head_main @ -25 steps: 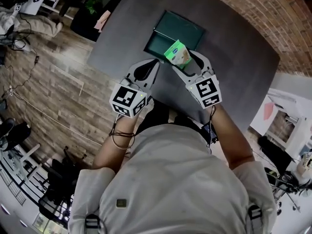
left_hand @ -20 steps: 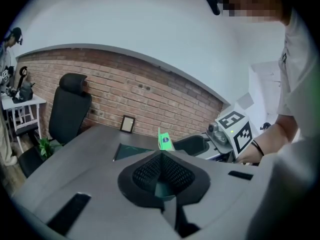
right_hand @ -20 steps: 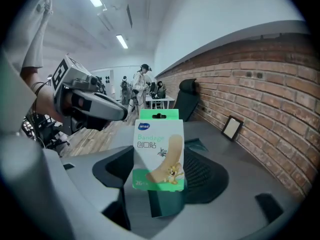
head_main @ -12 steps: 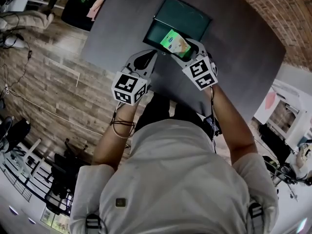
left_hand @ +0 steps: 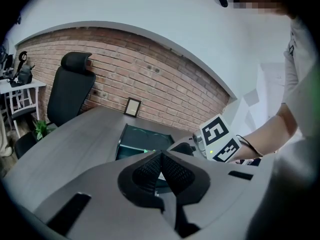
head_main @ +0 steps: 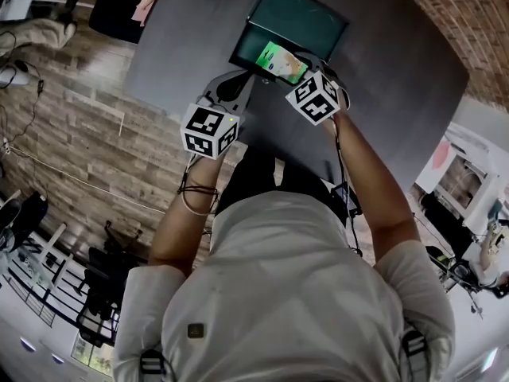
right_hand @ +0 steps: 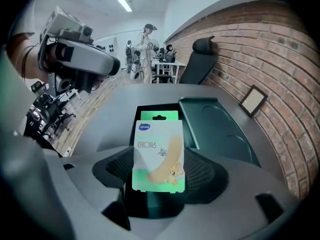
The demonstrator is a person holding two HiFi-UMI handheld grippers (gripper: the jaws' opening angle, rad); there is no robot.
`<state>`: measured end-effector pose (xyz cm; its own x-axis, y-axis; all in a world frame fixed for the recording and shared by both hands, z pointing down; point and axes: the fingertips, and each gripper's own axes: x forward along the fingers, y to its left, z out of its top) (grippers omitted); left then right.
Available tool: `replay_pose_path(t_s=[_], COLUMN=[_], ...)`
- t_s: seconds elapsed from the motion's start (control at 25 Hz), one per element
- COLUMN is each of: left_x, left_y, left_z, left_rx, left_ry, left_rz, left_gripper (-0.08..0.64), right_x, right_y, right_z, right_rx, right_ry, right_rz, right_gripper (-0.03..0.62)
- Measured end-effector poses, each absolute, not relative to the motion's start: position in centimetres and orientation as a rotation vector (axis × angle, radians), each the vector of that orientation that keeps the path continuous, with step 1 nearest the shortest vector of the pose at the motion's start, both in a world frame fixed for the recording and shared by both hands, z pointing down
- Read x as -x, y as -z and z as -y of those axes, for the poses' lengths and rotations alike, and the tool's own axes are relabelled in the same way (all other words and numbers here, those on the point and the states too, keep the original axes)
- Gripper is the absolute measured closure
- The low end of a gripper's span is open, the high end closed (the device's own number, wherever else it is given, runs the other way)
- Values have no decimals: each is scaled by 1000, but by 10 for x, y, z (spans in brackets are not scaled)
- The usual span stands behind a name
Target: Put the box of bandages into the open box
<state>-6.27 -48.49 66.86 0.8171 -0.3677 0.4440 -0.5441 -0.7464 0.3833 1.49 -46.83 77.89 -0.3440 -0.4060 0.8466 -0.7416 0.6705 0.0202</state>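
Bandage box [right_hand: 159, 156] farther forward, between fingers [right_hand: 209, 176]

Colour and pattern reference: box of bandages, open box, counter, surroundings.
The box of bandages [right_hand: 159, 156] is white above and pale green below, with a green hanging tab, a blue oval logo and a tan strip bearing a cartoon figure. The open box [head_main: 302, 22] is dark green. The counter [head_main: 398, 78] is plain dark grey. The fingers [right_hand: 207, 174] have black ribbed pads on grey bodies. The marker cubes [head_main: 209, 130] are white with black square patterns. The wall [left_hand: 165, 84] is red-brown brick. The floor [head_main: 87, 126] is grey-brown wood plank.
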Motion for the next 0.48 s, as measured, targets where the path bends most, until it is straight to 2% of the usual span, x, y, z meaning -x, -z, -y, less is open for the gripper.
replay_pose_path(t_s=[0.48], left_x=[70], left_y=[-680], left_z=[481], left_rx=[-2468], left_ry=[-482], left_rz=[672], left_gripper=[545], right_x=[-17], right_y=[-797], right_z=[474], right_rx=[-907], right_ry=[-506], right_rz=[1946], right_gripper=[287])
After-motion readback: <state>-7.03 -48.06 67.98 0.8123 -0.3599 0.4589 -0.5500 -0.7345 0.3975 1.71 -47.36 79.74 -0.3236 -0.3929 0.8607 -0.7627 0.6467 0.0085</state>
